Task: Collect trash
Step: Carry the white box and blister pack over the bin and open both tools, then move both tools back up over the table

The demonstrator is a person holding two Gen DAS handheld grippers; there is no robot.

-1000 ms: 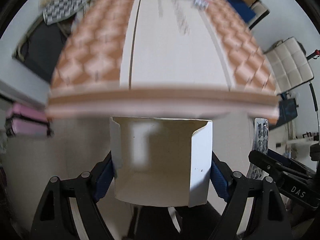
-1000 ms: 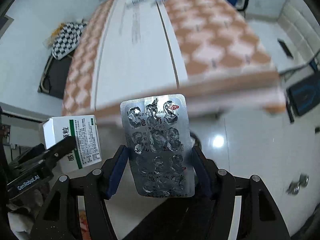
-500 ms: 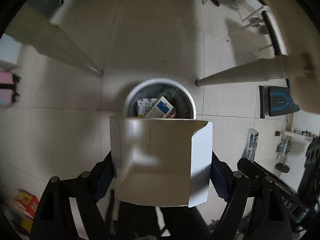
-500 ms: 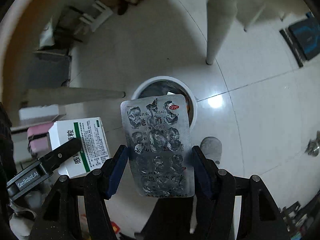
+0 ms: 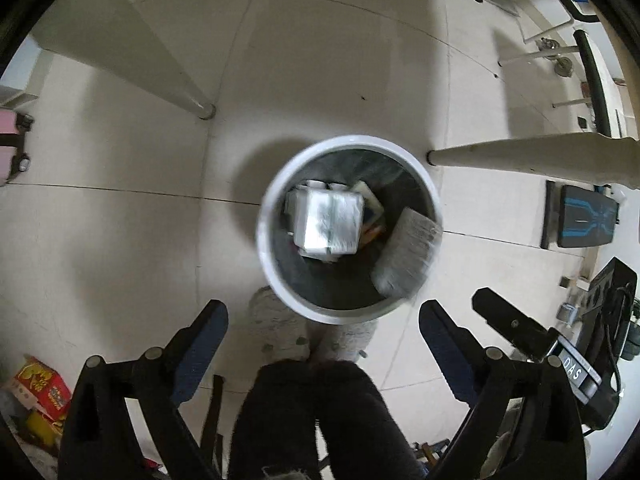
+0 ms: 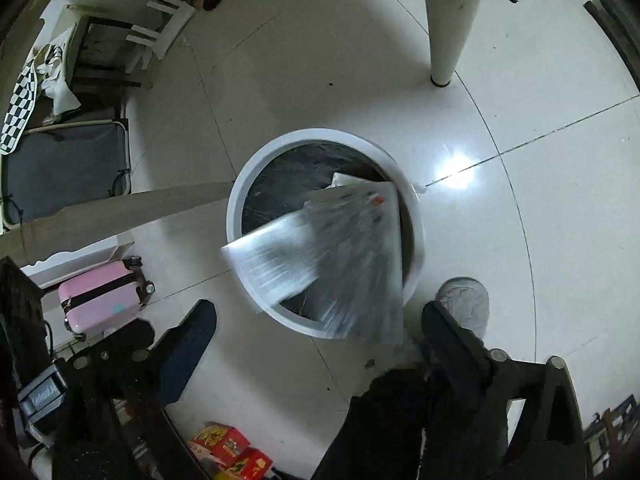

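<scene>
A round white trash bin [image 5: 280, 288] with a dark liner stands on the tiled floor, straight below both grippers; it also shows in the right wrist view [image 6: 240, 184]. My left gripper [image 5: 324, 332] is open and empty; the white medicine box [image 5: 328, 220] is blurred, falling inside the bin among other packs. My right gripper [image 6: 316, 332] is open and empty; the silver blister pack [image 6: 332, 256] is blurred in mid-air over the bin's near rim, and shows at the bin's right side in the left wrist view [image 5: 408, 256].
White table legs [image 5: 520, 156] [image 6: 452, 20] stand beside the bin. A pink suitcase [image 6: 104, 296], a dark case [image 6: 64, 168] and red boxes [image 6: 232, 452] lie on the floor. The person's grey slippers [image 5: 280, 328] and dark trousers are just below the bin.
Both grippers have opened over the bin. The medicine box has dropped from the left gripper into the bin, and the blister pack has left the right gripper and is falling.
</scene>
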